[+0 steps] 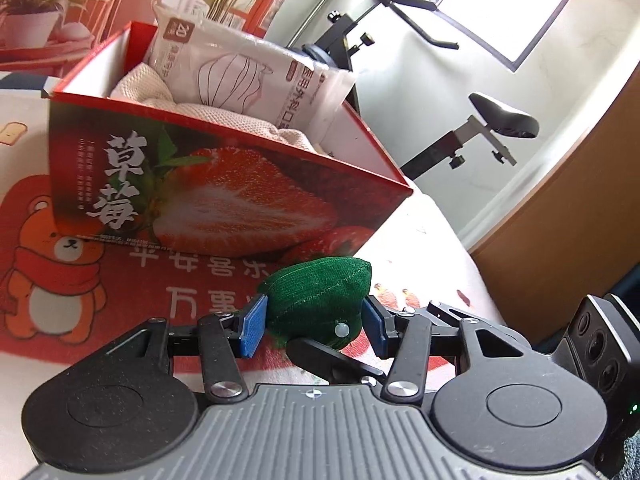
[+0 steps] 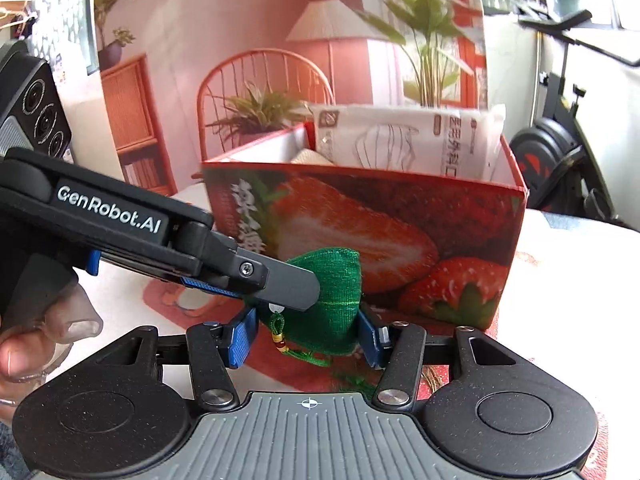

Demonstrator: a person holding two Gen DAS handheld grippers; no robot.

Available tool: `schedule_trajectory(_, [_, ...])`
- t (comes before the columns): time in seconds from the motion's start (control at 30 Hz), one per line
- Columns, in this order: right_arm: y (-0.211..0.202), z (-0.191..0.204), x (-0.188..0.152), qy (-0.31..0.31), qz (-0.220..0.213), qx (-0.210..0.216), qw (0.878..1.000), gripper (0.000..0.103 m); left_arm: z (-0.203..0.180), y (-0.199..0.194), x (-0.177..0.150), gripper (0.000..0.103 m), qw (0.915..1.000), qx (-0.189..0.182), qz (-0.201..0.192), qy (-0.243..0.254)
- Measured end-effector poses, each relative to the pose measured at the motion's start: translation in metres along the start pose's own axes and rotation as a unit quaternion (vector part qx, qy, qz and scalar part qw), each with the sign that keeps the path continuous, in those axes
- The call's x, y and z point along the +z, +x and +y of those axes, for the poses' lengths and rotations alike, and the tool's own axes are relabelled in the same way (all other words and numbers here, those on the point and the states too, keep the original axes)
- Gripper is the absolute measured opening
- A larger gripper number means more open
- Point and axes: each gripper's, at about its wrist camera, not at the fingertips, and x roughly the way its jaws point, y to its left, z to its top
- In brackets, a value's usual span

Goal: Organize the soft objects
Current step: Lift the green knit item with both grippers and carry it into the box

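1. The room is showing an exercise bike [image 1: 496,120] at two o'clock, by a bright window.
2. A printed mat [image 1: 60,280] is covering the table.
3. The strawberry box [image 1: 224,200], open-topped, is sitting at twelve o'clock just beyond both grippers, already holding a cloth [image 1: 224,114] and a mask packet [image 1: 248,68].
4. The green pouch [image 2: 332,300], tassel [image 2: 304,356] hanging toward six, is sitting between both grippers; its long axis is hard to tell.
5. The right gripper [image 2: 308,338] is flanking the pouch; a firm grip is uncertain. The left gripper [image 1: 316,326] is pinching it.
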Motion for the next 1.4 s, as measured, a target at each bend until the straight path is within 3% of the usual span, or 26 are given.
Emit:
schedule_trajectory(0.47, [-0.056,0.038,0.024,-0.066,-0.053,-0.011,0.996,0.049,-0.02,-0.068,0.005,0.053,0.9979,-0.023,-0.059,0.011])
schedule_trajectory(0.77, [-0.076,0.039,0.082,-0.101,-0.104,-0.005,0.989,0.05,-0.044,-0.097,0.054,0.053,0.9918,-0.024,-0.111,0.059])
schedule_trajectory(1.0, [-0.064,0.023,0.15,-0.124,-0.131,-0.006,0.984,0.05,-0.051,-0.095,0.112,0.055,0.9854,-0.022,-0.151,0.076])
schedule_trajectory(1.17, [-0.042,0.009,0.19,-0.145,-0.141,-0.01,0.979,0.05,-0.043,-0.08,0.142,0.056,0.9854,-0.029,-0.16,0.049])
schedule_trajectory(1.4, [-0.002,-0.018,0.205,-0.135,-0.124,-0.008,0.983,0.051,-0.031,-0.038,0.16,0.056,0.9888,-0.01,-0.141,0.048])
